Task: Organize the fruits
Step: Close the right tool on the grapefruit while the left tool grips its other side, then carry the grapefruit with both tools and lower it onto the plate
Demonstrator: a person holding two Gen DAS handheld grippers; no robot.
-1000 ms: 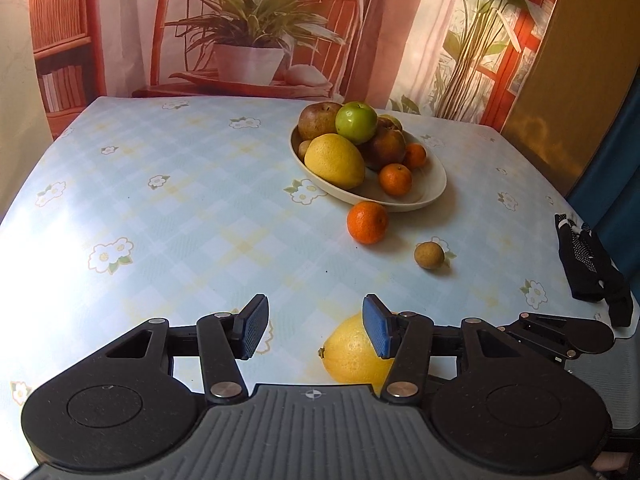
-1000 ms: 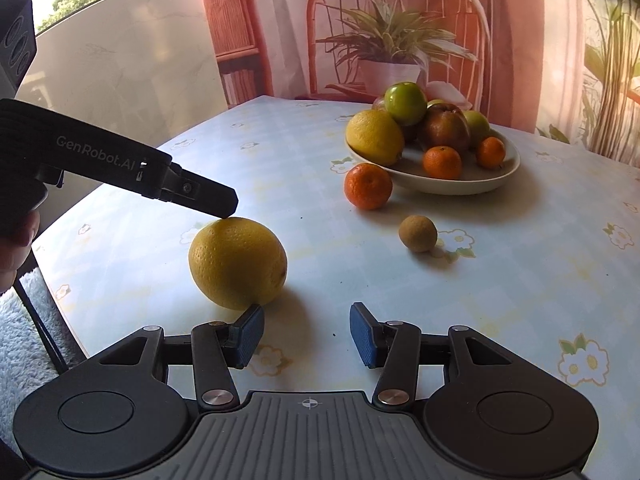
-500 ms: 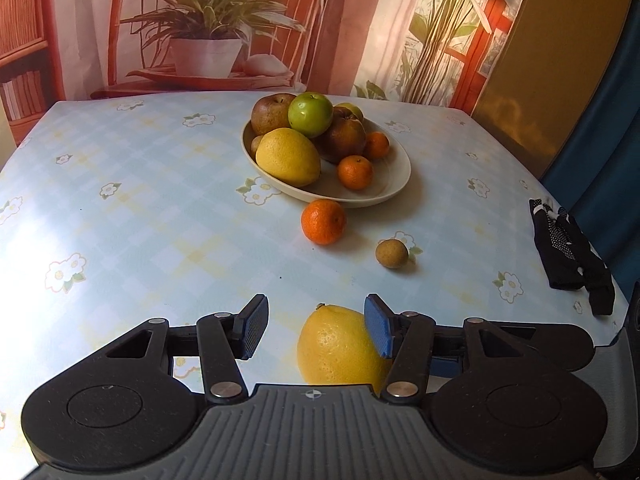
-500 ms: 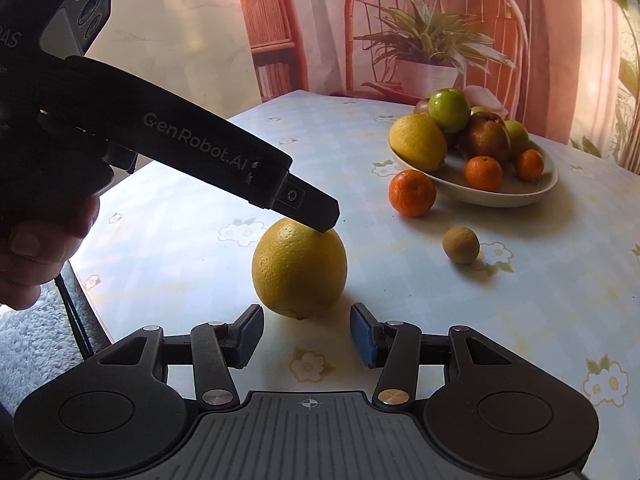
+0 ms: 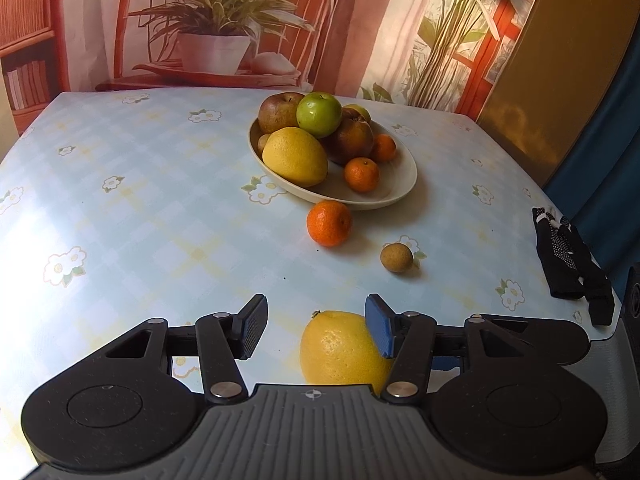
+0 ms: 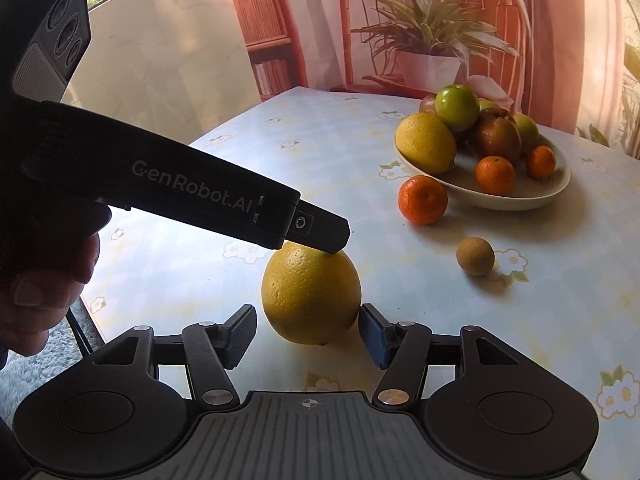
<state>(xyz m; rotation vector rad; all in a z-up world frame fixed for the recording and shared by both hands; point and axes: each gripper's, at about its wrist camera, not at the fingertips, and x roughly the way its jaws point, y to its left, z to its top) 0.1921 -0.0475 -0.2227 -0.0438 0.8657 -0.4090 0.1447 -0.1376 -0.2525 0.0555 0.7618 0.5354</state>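
A large yellow lemon [image 5: 340,348] [image 6: 310,296] stands on the tablecloth near the front edge. My left gripper [image 5: 316,330] is open around it: the blue right pad lies against the lemon and the left pad stands clear. In the right wrist view, one of its fingers [image 6: 324,232] rests on the lemon's top. My right gripper [image 6: 306,336] faces the lemon from the other side. Its jaws are opening, and the lemon sits just beyond the tips with a small gap on each side. The cream bowl [image 5: 400,196] [image 6: 520,200] holds a second lemon, apples and mandarins.
A loose mandarin [image 5: 329,223] [image 6: 422,199] and a small brown fruit [image 5: 396,257] [image 6: 475,256] lie between the lemon and the bowl. A black glove [image 5: 568,260] lies at the table's right edge. A hand [image 6: 36,280] holds the left gripper beside the table's edge.
My right gripper's jaws have spread wider and the lemon now sits centred before them. The left gripper has reached further over the lemon. The lemon stays on the table.
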